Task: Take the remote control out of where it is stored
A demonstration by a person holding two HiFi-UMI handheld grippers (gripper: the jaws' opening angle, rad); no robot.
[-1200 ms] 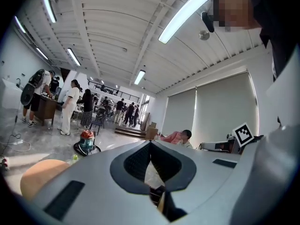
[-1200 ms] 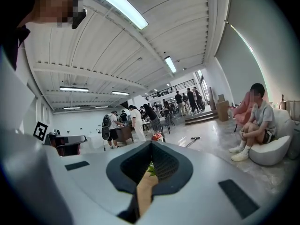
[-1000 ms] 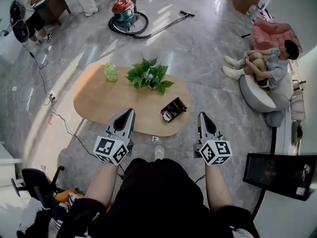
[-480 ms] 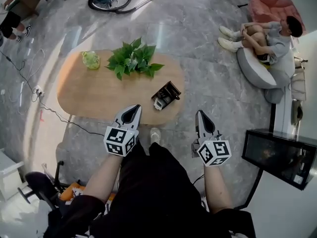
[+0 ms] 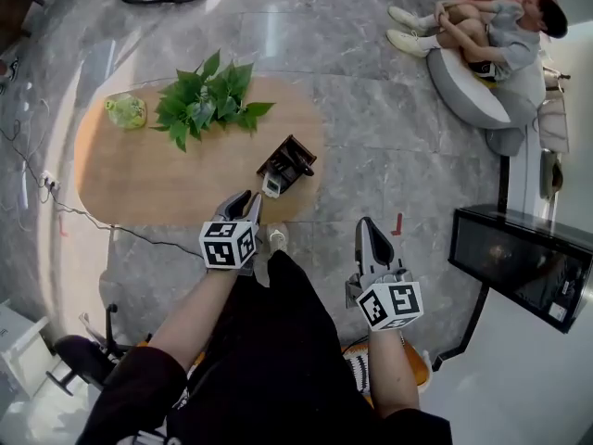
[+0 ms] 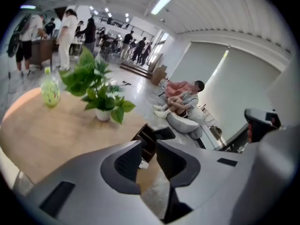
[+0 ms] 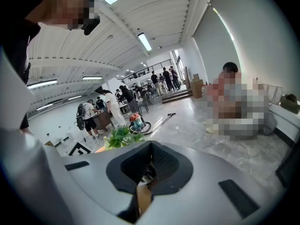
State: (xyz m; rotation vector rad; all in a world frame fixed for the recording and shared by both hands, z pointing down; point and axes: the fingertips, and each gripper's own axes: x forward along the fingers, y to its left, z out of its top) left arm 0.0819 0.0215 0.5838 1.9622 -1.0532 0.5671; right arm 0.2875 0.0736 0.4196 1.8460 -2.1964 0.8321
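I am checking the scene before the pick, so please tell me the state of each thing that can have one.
left gripper: jaws slightly apart, have just been opening, nothing between them.
right gripper: shut, empty.
dark wooden holder: standing near the table edge, untouched.
green bottle: upright.
potted plant: upright.

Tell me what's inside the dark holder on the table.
The dark holder shows dividers and a whitish thing at its near end. Its slots are in shadow, so I cannot make out a remote.
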